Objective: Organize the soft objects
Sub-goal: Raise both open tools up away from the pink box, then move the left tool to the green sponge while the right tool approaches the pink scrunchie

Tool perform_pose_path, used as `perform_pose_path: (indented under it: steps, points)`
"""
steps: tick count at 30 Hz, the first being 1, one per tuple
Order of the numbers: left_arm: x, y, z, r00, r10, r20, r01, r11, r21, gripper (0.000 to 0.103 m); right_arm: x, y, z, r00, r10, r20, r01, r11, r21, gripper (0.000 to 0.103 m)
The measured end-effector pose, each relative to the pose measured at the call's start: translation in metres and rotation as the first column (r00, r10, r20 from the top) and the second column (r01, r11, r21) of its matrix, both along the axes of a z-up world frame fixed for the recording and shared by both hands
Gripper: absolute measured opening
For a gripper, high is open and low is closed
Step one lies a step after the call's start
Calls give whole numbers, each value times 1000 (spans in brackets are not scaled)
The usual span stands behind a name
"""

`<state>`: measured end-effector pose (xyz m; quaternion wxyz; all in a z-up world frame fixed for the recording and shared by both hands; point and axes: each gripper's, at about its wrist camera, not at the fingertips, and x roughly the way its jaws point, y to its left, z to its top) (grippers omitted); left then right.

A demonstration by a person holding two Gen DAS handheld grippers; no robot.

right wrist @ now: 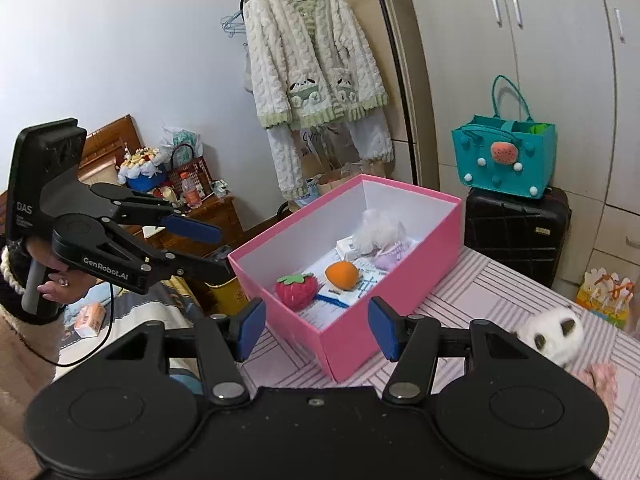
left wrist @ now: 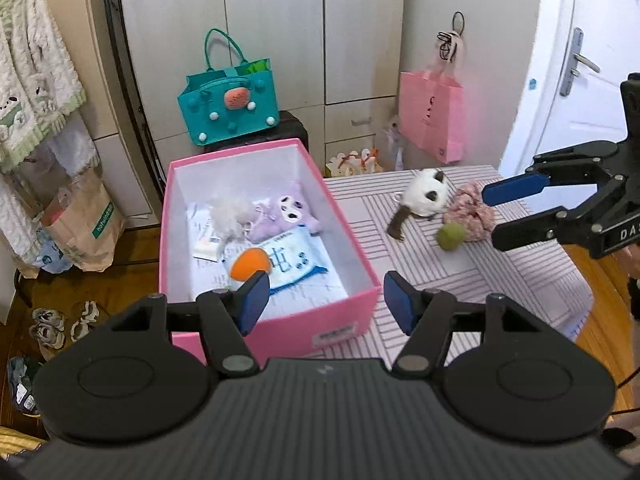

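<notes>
Left wrist view: left gripper (left wrist: pixel 326 300) fingers apart, empty, above near edge of pink box (left wrist: pixel 276 330). Orange ball (left wrist: pixel 250 264), purple plush (left wrist: pixel 286 212) inside box. Right gripper (left wrist: pixel 490 216) fingers apart, empty, near green ball (left wrist: pixel 451 235) on striped table (left wrist: pixel 460 280).

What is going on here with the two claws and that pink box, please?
A person is sorting soft toys into the pink box. Both claws, left and right, are open and empty. The orange ball and strawberry are already inside; the panda plush, green ball and pink scrunchie remain on the table.
</notes>
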<state>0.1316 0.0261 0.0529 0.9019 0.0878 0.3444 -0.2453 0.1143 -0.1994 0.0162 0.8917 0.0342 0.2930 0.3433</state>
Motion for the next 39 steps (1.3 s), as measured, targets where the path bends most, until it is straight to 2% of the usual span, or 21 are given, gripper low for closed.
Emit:
perform_pose_path:
  steps: [8, 12, 16, 23, 30, 35, 39]
  points:
    - [-28, -30, -4, 996, -79, -31, 79, 997, 19, 64, -42, -30, -2, 998, -63, 21, 64, 997, -54, 64]
    - [-36, -43, -12, 990, -132, -56, 130, 991, -31, 64, -63, -47, -12, 994, -102, 27, 103, 992, -69, 65]
    - [-32, -58, -26, 973, -191, -132, 183, 980, -74, 64, -78, -69, -29, 983, -181, 22, 182, 983, -36, 65]
    - [-30, -88, -56, 938, -294, -181, 284, 955, -82, 64, -90, -90, -59, 954, -299, 34, 300, 954, -10, 66]
    - [-21, -116, -80, 925, -351, -148, 340, 936, -92, 64, -73, -93, -89, 946, -322, 43, 324, 945, -47, 72]
    - [3, -142, -98, 946, -312, -86, 300, 945, -130, 64, -56, -108, -111, 922, -382, 61, 385, 921, -62, 75]
    - [21, -162, -113, 956, -290, -42, 281, 948, -151, 64, -42, -127, -130, 883, -461, 88, 467, 881, -78, 76]
